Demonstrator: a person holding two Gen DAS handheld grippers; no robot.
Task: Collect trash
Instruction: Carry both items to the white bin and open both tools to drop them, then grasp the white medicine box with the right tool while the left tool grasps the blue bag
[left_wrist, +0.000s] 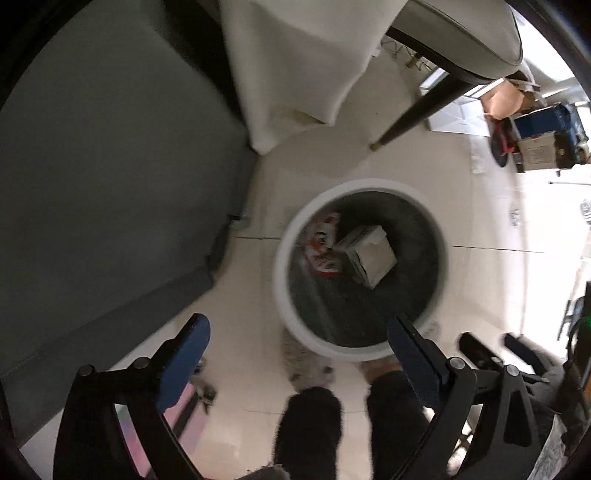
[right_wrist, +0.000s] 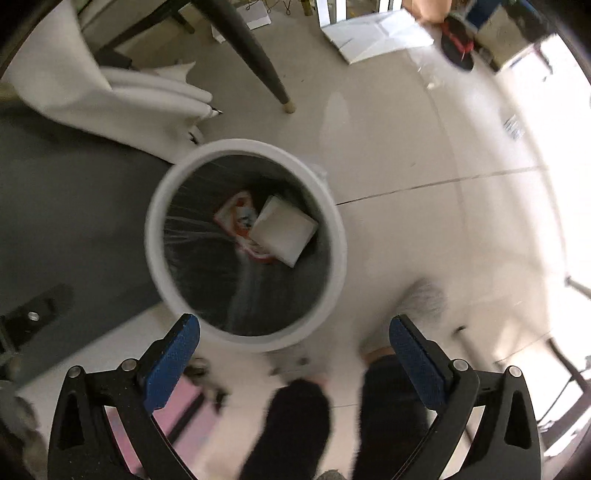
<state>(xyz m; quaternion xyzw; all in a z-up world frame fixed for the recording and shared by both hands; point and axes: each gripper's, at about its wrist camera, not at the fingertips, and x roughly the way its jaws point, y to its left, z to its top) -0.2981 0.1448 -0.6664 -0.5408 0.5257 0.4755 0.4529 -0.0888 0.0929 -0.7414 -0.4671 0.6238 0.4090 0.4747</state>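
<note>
A round white trash bin (left_wrist: 282, 273) (right_wrist: 155, 240) with a dark liner stands on the pale tiled floor below both grippers. Inside lie a small white box (left_wrist: 369, 258) (right_wrist: 284, 229) and a red-and-white wrapper (left_wrist: 323, 247) (right_wrist: 240, 218). My left gripper (left_wrist: 299, 334) points down beside the bin's near rim, its blue-padded jaws wide apart with nothing between them. My right gripper (right_wrist: 295, 334) hangs likewise over the bin's near edge, open and empty. It also shows at the lower right of the left wrist view as the right gripper's fingers (left_wrist: 480, 350).
A grey surface (left_wrist: 110, 166) and hanging white cloth (left_wrist: 295, 66) lie to the left. A dark chair leg (left_wrist: 410, 114) (right_wrist: 255, 55) stands behind the bin. The person's dark trouser legs (left_wrist: 310, 428) (right_wrist: 291, 424) and grey slippers are just below. Boxes (left_wrist: 535, 147) clutter the far right.
</note>
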